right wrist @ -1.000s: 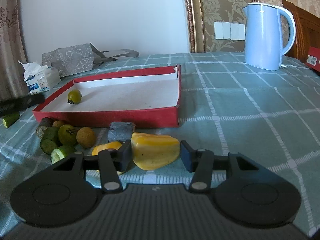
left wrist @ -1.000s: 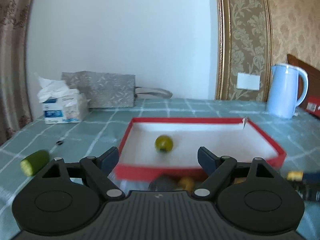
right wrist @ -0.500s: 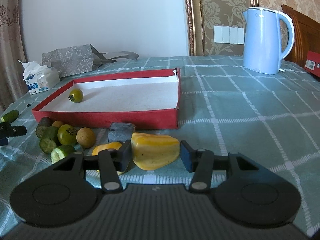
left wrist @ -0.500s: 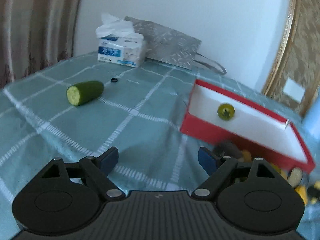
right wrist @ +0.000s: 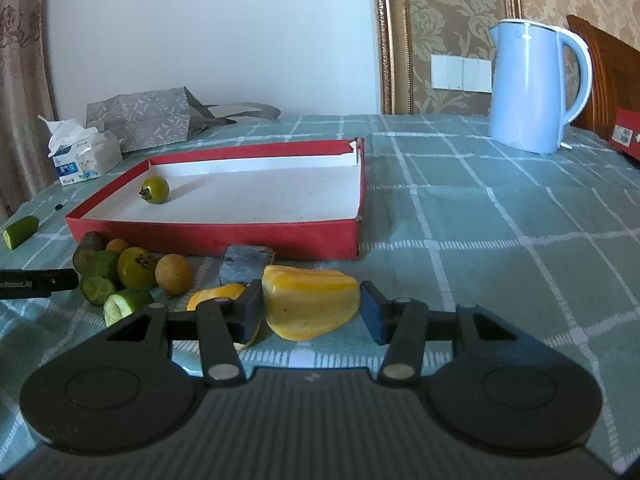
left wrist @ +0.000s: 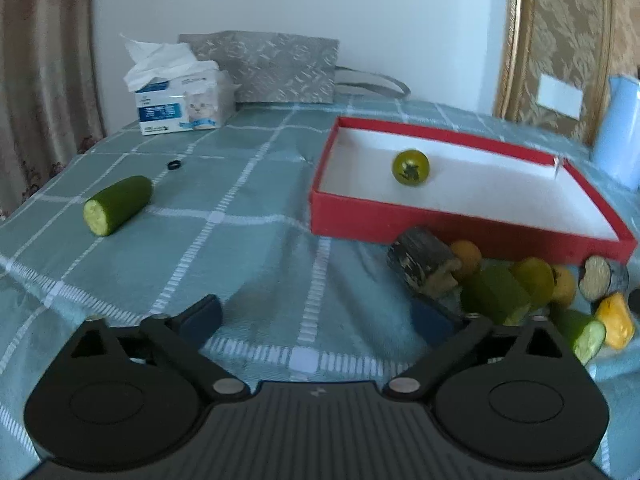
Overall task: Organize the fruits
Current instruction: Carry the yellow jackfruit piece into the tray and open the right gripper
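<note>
Here, the left gripper [left wrist: 320, 316] hangs over bare tablecloth, its jaws opening with nothing between them, and the fruit pile [left wrist: 516, 284] lies just off its right finger.
The right gripper [right wrist: 311, 309] is part closed around the yellow pepper piece [right wrist: 310, 303]; actual pad contact is unclear. The left view alone shows the stray cucumber half [left wrist: 116, 205] pointing toward the red tray [left wrist: 460, 226]. The right view shows the pepper piece whole.

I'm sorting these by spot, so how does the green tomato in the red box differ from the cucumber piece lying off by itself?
The tomato is round and whole; the cucumber piece is long with a pale cut end. The tomato sits inside the red box; the cucumber piece lies on the tablecloth, apart from the box. Both are green and untouched by either gripper.
</note>
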